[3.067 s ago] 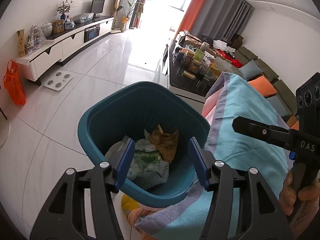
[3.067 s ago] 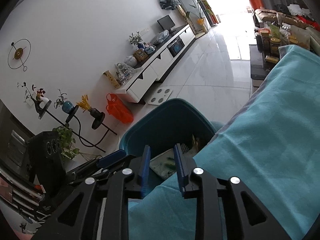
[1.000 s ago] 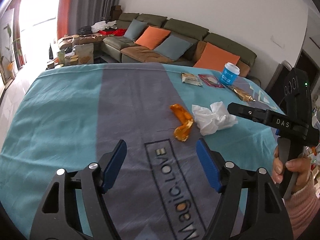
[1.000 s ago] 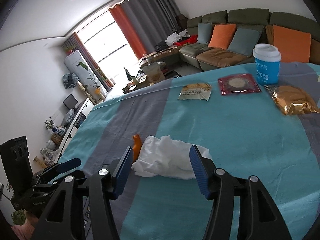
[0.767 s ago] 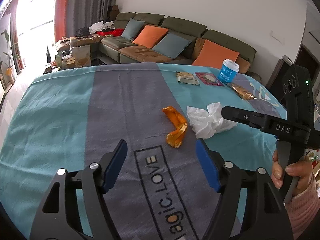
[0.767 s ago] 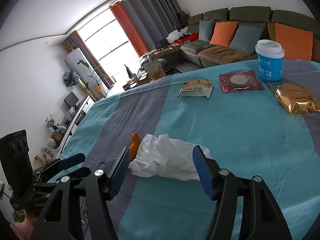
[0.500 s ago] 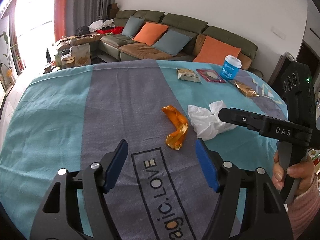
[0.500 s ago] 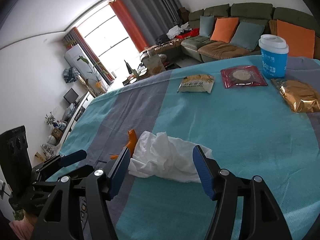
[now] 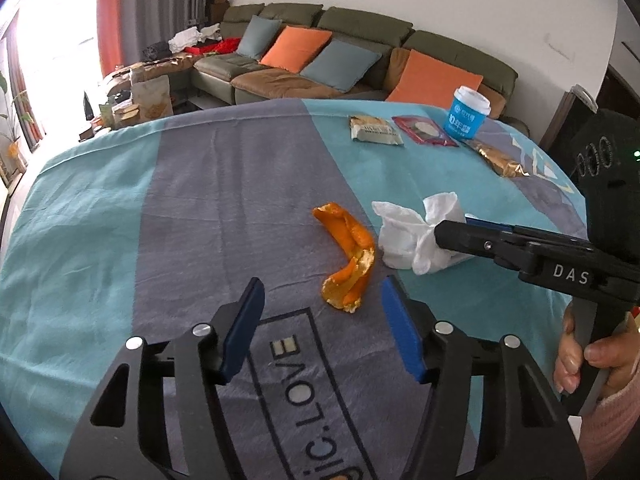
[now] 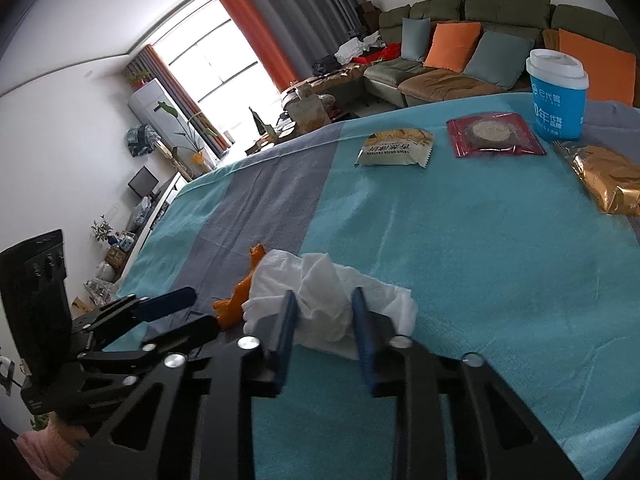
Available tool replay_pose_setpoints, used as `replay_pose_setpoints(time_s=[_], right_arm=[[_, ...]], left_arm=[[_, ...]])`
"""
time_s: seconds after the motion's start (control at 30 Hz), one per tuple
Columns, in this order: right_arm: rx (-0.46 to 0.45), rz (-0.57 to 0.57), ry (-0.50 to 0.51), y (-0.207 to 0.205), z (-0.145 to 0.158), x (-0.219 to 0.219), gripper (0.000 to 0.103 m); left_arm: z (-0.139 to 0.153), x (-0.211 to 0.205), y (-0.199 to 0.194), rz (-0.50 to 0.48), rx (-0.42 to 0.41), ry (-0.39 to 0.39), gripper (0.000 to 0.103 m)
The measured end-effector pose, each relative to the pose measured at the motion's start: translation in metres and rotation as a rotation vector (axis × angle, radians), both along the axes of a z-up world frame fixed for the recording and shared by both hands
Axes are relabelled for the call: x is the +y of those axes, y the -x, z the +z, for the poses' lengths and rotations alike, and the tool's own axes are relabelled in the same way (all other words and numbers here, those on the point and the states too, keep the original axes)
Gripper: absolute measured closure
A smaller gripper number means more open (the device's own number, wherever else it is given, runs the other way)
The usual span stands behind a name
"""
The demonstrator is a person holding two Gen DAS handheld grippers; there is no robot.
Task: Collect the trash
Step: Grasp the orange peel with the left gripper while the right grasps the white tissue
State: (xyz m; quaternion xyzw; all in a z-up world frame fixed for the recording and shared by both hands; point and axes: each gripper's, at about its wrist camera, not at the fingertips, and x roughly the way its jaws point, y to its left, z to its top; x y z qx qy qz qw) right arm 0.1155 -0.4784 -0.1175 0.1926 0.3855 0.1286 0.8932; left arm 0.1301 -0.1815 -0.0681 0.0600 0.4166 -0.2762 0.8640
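Observation:
A crumpled white tissue (image 10: pixel 332 292) lies on the teal and grey tablecloth (image 10: pixel 480 260). My right gripper (image 10: pixel 324 320) has its two fingers closed in on the tissue, one on each side, pinching it. The tissue also shows in the left wrist view (image 9: pixel 416 236), with the right gripper (image 9: pixel 444 236) at it. An orange peel (image 9: pixel 350 258) lies just left of the tissue. My left gripper (image 9: pixel 320 320) is open and empty, a little short of the peel.
At the far side of the table lie a pale snack packet (image 10: pixel 394 148), a red packet (image 10: pixel 494 134), a gold wrapper (image 10: pixel 608 180) and a blue paper cup (image 10: pixel 558 94). A sofa with orange cushions (image 9: pixel 360 56) stands behind the table.
My right gripper has narrowed from wide open to pinching the tissue. My left gripper has come slightly closer to the orange peel. Three seconds ago both grippers were over the teal bin.

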Motion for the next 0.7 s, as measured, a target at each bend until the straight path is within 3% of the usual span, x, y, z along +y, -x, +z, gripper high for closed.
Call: replay_pose_setpoints(time_s=[0.17, 0.43, 0.7], right_arm=[[-0.02, -0.007, -0.009, 0.002, 0.003, -0.003, 0.089], [-0.044, -0.011, -0.043, 0.005, 0.007, -0.008, 0.089], [-0.068, -0.001, -0.069, 0.007, 0.012, -0.006, 0.089]], left_arm=[[-0.008, -0.009, -0.009, -0.01, 0.025, -0.025, 0.052], [-0.008, -0.013, -0.013, -0.037, 0.045, 0.003, 0.078], [-0.006, -0.006, -0.006, -0.036, 0.038, 0.031, 0.083]])
